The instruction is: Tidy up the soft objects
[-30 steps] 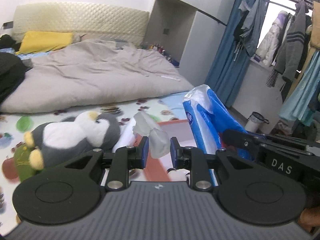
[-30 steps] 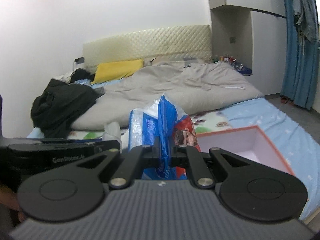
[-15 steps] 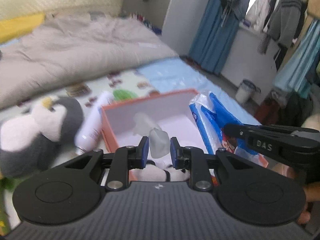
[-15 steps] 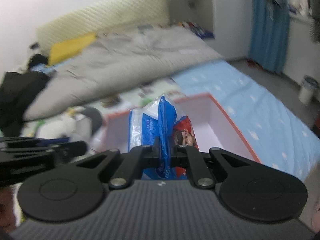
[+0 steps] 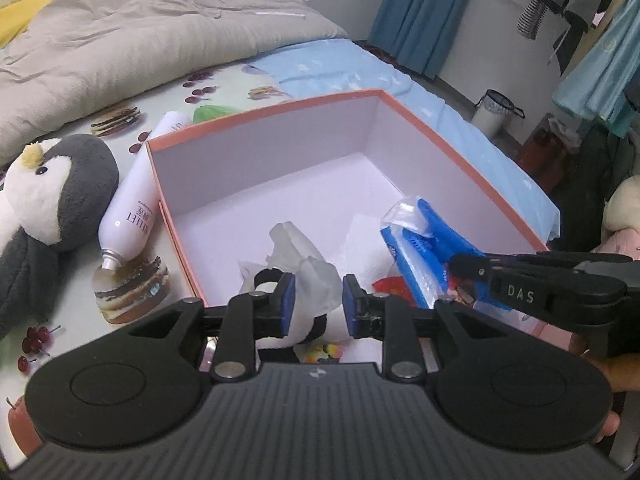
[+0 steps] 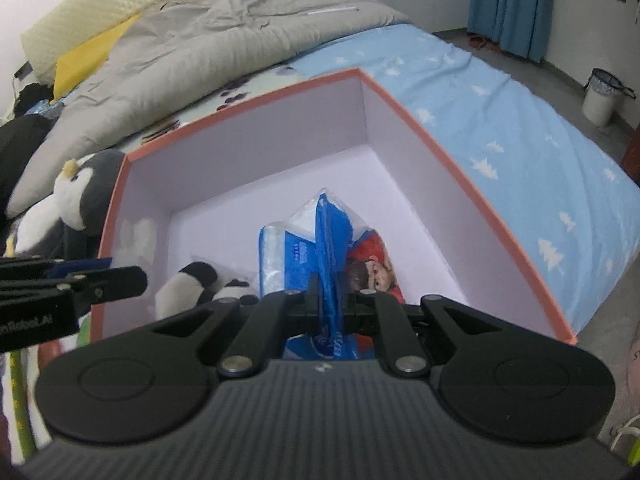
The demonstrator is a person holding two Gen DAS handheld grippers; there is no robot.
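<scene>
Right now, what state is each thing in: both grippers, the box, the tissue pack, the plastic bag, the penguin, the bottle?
Left gripper: jaws opening, clear plastic bag between them.
Right gripper: shut on blue tissue pack.
Box: open, no lid on.
Panda plush: inside the box.
Penguin plush: lying outside the box.
White bottle: lying beside the box.

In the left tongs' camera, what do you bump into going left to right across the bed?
Penguin plush → white bottle → crumpled tissue in the box → blue packet → right tongs.
</scene>
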